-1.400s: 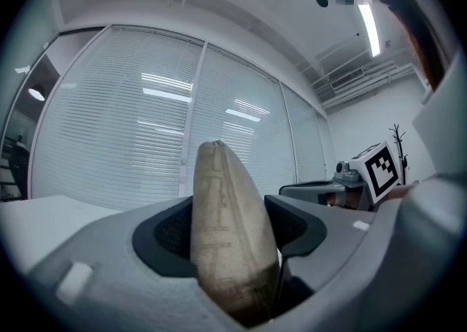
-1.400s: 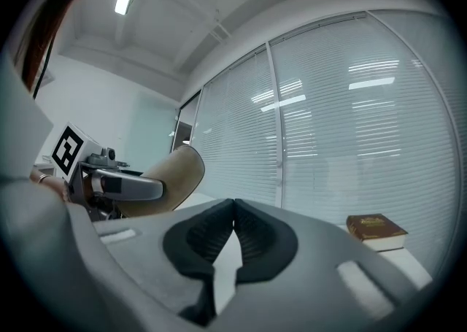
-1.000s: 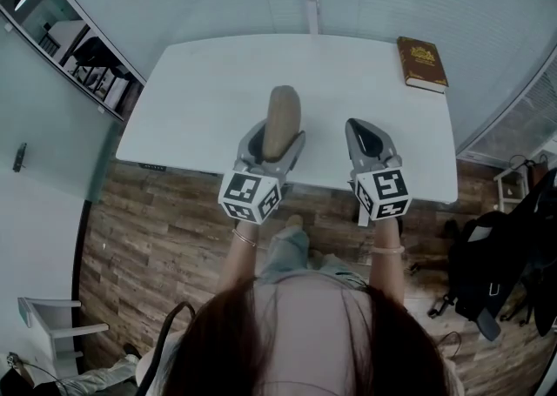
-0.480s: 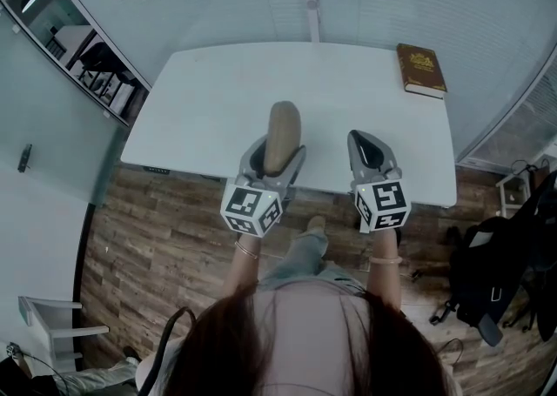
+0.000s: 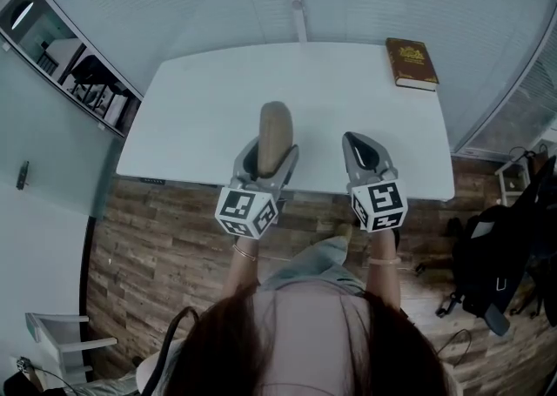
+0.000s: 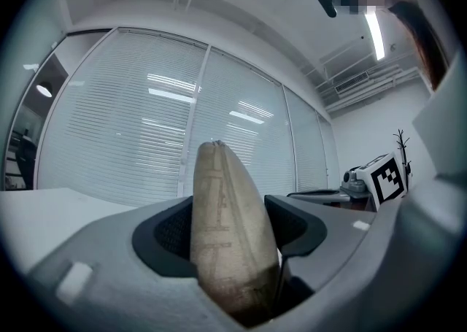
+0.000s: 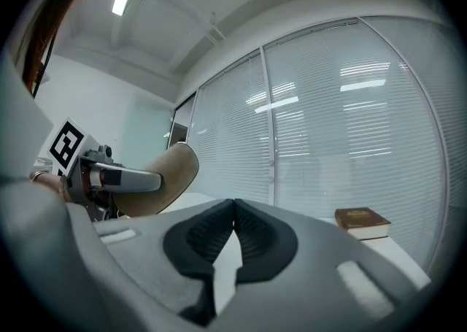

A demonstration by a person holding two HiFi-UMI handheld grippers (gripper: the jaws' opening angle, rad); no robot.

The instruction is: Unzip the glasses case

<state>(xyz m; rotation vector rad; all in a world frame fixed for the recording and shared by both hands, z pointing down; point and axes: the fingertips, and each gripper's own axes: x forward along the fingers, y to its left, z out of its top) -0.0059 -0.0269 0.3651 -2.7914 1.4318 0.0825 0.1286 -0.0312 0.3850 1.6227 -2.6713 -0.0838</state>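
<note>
Held in the left gripper [image 5: 271, 157], jaws spread wide and pressed on both flanks: the glasses case [image 5: 277, 129], tan and rounded. Hangs over the near edge of the table [image 5: 200, 116], long axis pointing away from the person, in line with the gripper, far end jutting well past the jaw tips. Narrow seamed ridge turned upward in the left gripper view; zip pull not made out anywhere.

Just to the right, apart from the case and parallel to it: the right gripper [image 5: 364, 149], pads pressed fully together with nothing between. Pointed level and away from the person, like its neighbour. From its own view, the case to the left and a little ahead of the jaws.

Judged from this: zip not yet started, and a short leftward reach by the right gripper needed to find the pull.

Far right, at the table's back corner: a brown book [image 5: 411, 62], well clear of both.
</note>
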